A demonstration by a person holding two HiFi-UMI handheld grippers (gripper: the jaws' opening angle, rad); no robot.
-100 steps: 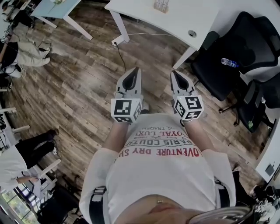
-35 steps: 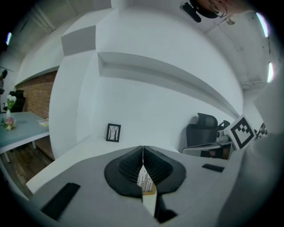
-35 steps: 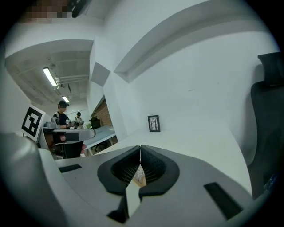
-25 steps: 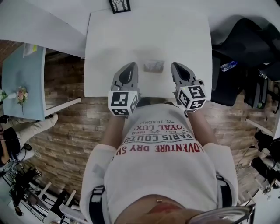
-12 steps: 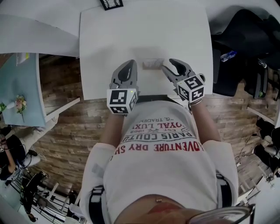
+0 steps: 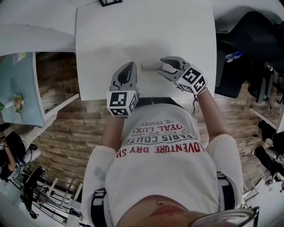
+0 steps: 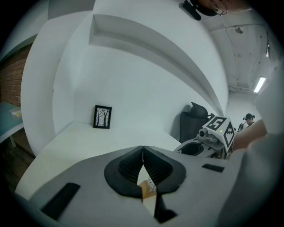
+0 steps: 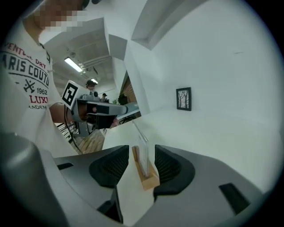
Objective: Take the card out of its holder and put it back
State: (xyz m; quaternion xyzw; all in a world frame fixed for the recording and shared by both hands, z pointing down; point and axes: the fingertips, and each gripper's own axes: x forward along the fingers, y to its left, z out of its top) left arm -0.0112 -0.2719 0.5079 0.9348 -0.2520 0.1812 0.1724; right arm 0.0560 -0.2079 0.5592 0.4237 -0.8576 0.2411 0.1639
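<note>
A small card holder [image 6: 150,66], a wooden base [image 8: 147,176] with a clear upright card [image 8: 143,150] in it, stands near the front of the white table [image 6: 133,31]. My right gripper [image 6: 160,66] is turned leftward toward it. Its jaws are opening, and the holder stands between the pads [image 8: 116,166] without touching them. My left gripper [image 6: 129,67] rests just left of the holder with its jaws shut and empty [image 7: 143,148]. A bit of the wooden base [image 7: 145,189] shows below those shut tips.
A small black picture frame [image 6: 110,2] stands at the table's far edge by the white wall. A black chair [image 6: 253,35] and a bottle [image 6: 234,56] are to the right. A light-blue table [image 6: 17,84] is at the left over the wood floor.
My right gripper has swung left from pointing straight ahead, and its jaws have spread around the card holder. The left gripper has stayed put, shut. The view has shifted further over the table.
</note>
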